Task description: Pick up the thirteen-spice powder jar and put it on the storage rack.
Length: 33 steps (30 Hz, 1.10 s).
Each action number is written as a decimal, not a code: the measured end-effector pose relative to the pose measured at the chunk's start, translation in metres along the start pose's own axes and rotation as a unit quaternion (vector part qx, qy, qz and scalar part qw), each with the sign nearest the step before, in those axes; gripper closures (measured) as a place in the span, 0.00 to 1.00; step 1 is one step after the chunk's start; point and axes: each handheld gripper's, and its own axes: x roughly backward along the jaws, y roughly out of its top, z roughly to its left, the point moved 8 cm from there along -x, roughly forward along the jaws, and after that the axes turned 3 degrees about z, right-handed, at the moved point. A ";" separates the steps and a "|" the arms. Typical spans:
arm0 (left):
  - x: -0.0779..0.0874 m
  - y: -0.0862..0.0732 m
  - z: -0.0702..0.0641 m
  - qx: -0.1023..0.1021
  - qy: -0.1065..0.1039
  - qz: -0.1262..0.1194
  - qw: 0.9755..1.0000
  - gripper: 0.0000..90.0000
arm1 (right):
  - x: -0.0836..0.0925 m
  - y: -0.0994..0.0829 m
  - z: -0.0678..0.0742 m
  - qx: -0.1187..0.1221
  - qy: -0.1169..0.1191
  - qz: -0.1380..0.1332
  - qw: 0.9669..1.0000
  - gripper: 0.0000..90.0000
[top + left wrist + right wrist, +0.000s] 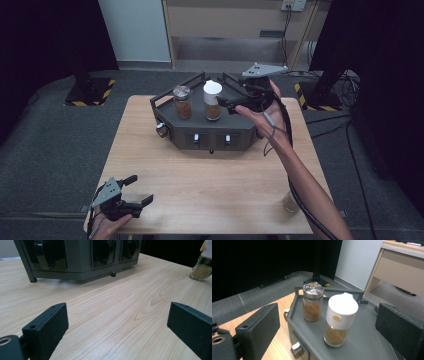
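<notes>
No writing was readable. The white-capped jar [340, 319] of brown powder stood on the grey rack [367, 342] between the right gripper's [329, 322] spread fingers, untouched, the foil-topped jar [312, 302] just beyond; the left gripper's [117, 322] fingers were spread, holding nothing.

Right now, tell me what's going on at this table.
A person works two handheld grippers at a wooden table. The right gripper hangs open over the dark grey rack, beside a white-capped spice jar that stands next to a metal-lidded spice jar; neither is gripped. The left gripper sits open and empty near the table's front corner. A third jar stands on the table by the right forearm.
</notes>
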 end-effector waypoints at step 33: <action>0.000 0.000 -0.001 -0.002 -0.001 0.001 1.000 0.02 | 0.116 -0.081 0.014 0.001 -0.031 -0.034 0.999 0.05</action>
